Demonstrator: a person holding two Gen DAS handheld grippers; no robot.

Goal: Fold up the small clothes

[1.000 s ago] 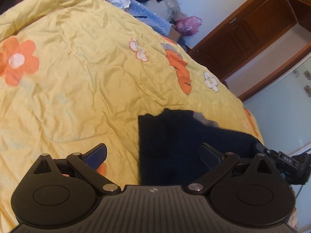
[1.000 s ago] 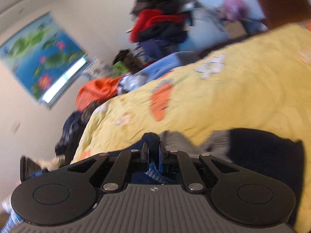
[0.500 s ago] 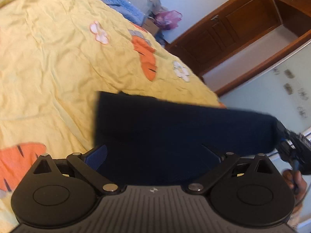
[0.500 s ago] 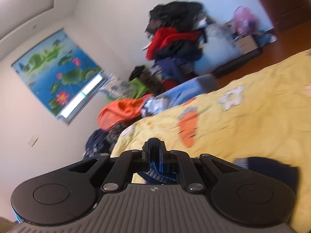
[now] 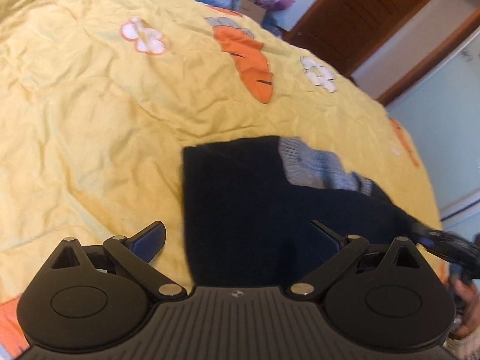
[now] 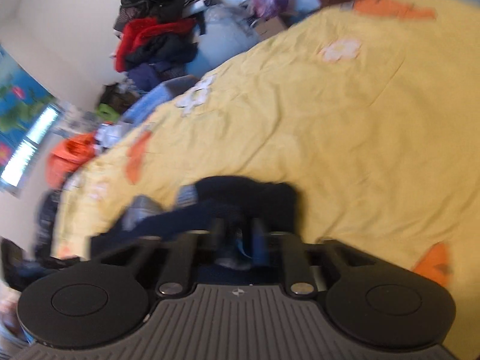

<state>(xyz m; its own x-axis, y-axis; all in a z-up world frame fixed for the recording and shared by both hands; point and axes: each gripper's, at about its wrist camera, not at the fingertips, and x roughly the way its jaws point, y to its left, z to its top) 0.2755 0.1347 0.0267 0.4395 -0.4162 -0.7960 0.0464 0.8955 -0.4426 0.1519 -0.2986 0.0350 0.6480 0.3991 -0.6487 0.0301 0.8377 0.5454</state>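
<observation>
A small dark navy knit garment (image 5: 258, 210) with a grey ribbed trim (image 5: 315, 165) lies on the yellow bedspread (image 5: 105, 120). My left gripper (image 5: 240, 237) is open, its fingers spread wide over the garment's near edge, holding nothing. My right gripper (image 6: 237, 234) is shut on an edge of the navy garment (image 6: 240, 192), which stretches from its fingers down to the bed. The right gripper also shows at the far right of the left wrist view (image 5: 444, 240), pulling the cloth's corner.
The bedspread has orange carrot (image 5: 249, 57) and white flower patches. A heap of clothes (image 6: 156, 36) and bags stands against the wall beyond the bed. A wooden door (image 5: 369, 15) is behind the bed's far corner.
The right gripper has brought the garment down from its lifted, stretched position, and the cloth now lies back on the bed with grey trim showing. The left gripper stays open.
</observation>
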